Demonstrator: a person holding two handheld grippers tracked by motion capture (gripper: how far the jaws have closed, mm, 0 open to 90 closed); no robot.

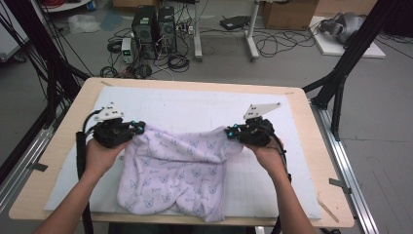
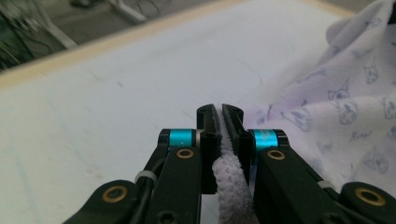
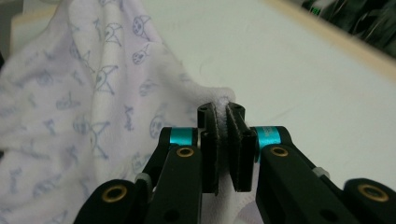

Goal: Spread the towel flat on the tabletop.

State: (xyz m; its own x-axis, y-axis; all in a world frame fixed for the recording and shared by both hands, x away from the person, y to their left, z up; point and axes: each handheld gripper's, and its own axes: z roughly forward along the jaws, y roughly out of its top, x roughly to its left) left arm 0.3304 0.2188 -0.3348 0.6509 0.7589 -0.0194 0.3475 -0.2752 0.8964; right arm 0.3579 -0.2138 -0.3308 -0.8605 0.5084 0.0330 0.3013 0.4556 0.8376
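grey floor strewn with black cables and computer towers (image 1: pixel 152 25) lies beyond the light wooden table (image 1: pixel 331 195), which carries a white gridded mat (image 1: pixel 195 105). on that mat, toward my near edge, i see the pale lilac fleece cloth printed with small cat faces (image 1: pixel 173 173); its top edge is drawn up between my two tools and sags in the middle, while the lower part lies bunched on the mat, with its bottom fold at the mat's near border. my left gripper (image 2: pixel 220 122) has its black jaws pinched on a rolled corner of the cloth, the fleece squeezed between the pads in the left gripper view. my right gripper (image 3: pixel 222 122) is clamped the same way on the opposite corner, a thin white hem showing between its pads. in the high view both hands sit well apart, left gripper (image 1: pixel 137 128) and right gripper (image 1: pixel 229 131), each at an upper corner of the cloth.
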